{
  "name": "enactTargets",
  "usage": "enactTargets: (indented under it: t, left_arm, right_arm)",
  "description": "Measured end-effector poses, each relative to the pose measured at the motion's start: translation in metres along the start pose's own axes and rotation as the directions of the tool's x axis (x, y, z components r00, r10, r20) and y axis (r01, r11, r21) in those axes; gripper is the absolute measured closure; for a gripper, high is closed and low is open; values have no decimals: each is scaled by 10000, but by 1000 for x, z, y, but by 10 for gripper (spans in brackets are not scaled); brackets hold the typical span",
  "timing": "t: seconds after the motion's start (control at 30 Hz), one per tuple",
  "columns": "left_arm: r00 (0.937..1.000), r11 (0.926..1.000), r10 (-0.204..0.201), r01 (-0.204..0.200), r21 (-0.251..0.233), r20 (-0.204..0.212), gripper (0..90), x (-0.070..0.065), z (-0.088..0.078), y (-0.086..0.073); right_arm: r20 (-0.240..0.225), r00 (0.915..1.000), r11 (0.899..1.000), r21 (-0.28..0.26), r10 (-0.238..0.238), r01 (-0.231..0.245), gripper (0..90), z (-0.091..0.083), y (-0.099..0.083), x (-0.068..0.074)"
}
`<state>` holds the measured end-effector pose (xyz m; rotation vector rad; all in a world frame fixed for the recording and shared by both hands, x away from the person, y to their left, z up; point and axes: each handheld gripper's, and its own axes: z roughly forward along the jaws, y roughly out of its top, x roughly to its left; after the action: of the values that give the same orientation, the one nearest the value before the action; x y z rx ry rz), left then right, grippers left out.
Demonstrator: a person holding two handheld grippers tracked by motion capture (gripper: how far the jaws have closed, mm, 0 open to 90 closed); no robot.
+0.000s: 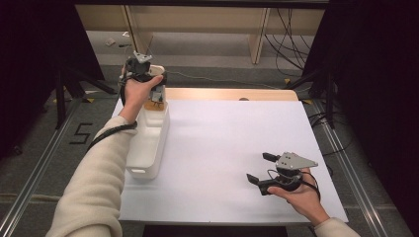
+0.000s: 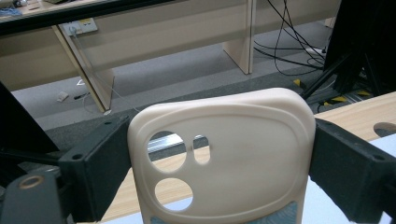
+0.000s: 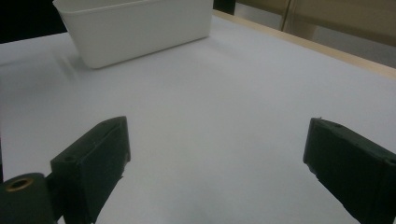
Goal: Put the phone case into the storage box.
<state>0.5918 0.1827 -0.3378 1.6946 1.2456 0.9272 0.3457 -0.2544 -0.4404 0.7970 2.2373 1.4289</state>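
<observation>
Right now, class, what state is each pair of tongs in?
Left tongs: shut on the phone case, held above the far end of the bin.
Right tongs: open, holding nothing, over the table.

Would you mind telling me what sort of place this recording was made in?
Probably a lab or office workroom: a white-topped table stands on grey carpet inside a black frame, loose cables trail across the floor, and wooden desks stand behind.

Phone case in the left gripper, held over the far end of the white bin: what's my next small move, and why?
Probably lower the left gripper a little toward the white bin before opening. Its jaws are shut on the cream phone case, which looks to be above the bin's far end, so a shorter drop should land it inside. The right gripper rests open, apart from the bin.
</observation>
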Motion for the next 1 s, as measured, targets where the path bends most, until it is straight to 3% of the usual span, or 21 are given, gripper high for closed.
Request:
enactTargets:
  t: [1.0]
  left_arm:
    - [9999, 9995, -1, 5, 311, -128, 104, 1, 11, -9]
  right_arm:
    - [-50, 10000, 10000, 36, 39, -39, 84, 0, 0, 0]
